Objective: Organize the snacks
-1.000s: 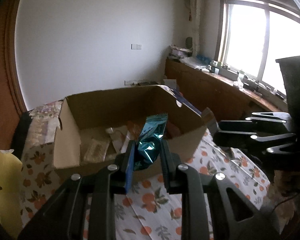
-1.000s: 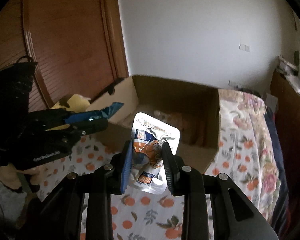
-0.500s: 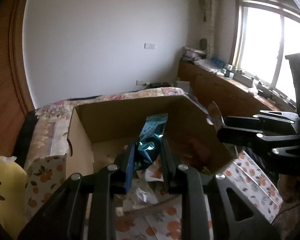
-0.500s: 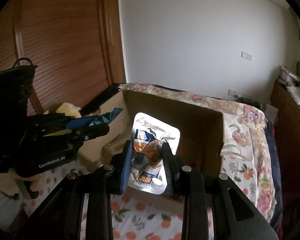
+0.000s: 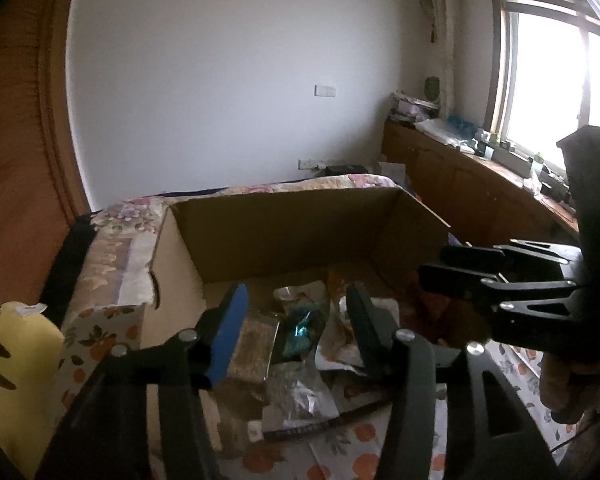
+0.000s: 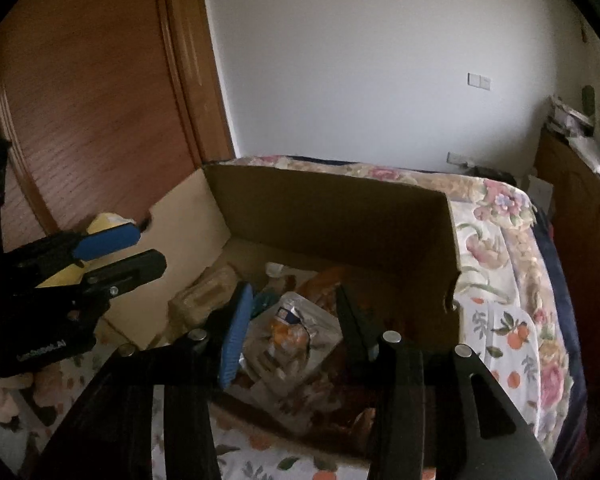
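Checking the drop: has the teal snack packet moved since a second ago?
Yes. The teal snack packet left the opening jaws of the left gripper and lies down inside the cardboard box.

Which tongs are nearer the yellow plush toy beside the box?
Left. The left tongs, jaws opening, hang over the cardboard box on the yellow plush toy side; the right tongs work the far side.

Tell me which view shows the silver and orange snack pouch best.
The right wrist view: the silver and orange snack pouch lies in the cardboard box, framed between the opening jaws of the right gripper, print facing up. The left wrist view shows only pale crumpled packets there; I cannot pick it out.
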A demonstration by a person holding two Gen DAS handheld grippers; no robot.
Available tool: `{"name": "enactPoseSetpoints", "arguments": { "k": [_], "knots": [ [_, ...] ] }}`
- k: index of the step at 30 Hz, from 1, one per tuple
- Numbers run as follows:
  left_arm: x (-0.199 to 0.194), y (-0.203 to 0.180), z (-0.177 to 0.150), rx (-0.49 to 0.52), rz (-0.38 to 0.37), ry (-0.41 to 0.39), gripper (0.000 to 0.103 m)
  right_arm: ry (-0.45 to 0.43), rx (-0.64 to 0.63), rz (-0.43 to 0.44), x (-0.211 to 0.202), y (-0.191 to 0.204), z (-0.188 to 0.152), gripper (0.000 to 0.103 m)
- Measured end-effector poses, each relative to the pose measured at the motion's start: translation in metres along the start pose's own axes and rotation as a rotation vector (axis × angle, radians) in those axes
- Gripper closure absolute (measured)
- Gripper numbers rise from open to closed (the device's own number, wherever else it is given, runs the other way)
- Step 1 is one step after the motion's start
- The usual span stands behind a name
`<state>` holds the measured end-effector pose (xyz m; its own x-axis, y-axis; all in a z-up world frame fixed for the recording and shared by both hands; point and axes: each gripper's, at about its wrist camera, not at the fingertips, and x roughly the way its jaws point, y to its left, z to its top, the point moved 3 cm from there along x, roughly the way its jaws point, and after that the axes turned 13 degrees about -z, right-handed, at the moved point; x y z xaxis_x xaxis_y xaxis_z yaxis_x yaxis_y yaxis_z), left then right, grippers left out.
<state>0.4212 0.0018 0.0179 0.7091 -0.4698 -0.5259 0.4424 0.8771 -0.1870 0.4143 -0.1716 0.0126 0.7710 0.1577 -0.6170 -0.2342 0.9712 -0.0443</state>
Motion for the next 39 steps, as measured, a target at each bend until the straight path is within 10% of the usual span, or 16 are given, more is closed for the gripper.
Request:
{"name": "enactPoseSetpoints", "arguments": {
  "k": [16,28,39],
  "knots": [
    [-0.127,-0.097,-0.047,0.104,0.054,-0.086,0.02,-0.129,0.036,0.007,-0.161,0.008,-0.051,0.038],
    [-0.185,-0.137,-0.073,0.08,0.095,-0.16,0.015,-0.203,0.047,-0.016,-0.234,0.016,-0.082,0.002],
    [-0.227,-0.153,-0.106,0.054,0.128,-0.208,0.012,-0.244,0.066,-0.017,-0.272,0.027,-0.113,0.0]
  ]
}}
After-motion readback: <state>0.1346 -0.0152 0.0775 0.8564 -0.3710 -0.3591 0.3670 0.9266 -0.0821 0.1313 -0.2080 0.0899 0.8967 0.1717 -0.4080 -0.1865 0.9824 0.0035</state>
